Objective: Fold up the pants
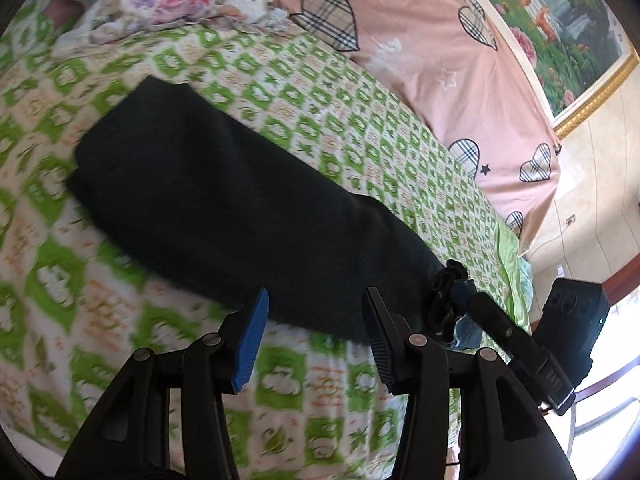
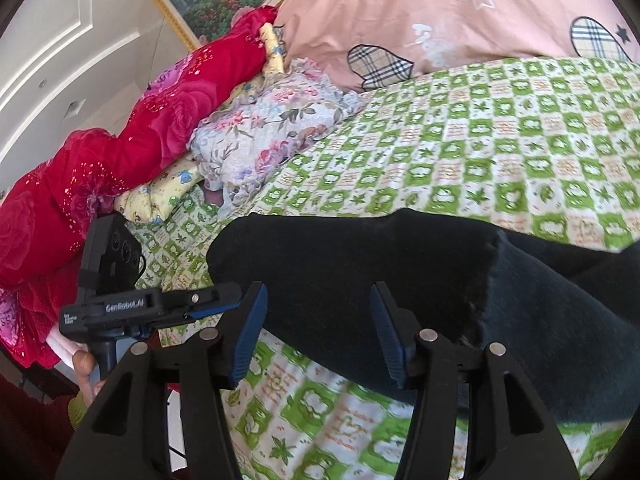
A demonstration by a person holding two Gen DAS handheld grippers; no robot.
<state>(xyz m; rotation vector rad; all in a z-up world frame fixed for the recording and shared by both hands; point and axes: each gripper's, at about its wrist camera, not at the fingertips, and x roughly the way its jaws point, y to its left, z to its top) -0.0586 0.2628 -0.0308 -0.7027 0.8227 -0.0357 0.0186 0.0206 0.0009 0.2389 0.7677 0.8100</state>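
both wrist views close above bed, sharing pants [image 1: 224, 200]

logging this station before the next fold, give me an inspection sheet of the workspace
surface: bed sheet, green and white check, lightly rumpled.
job's things: dark pants lying on the sheet as a long band, a folded edge showing in the right wrist view.
clutter: floral cloth, red quilt, pink cover with plaid hearts along the far side.
grippers: left tool open, empty; right tool open, empty, both above the pants.
cables: nothing seen.
surroundings: framed landscape picture on the wall.
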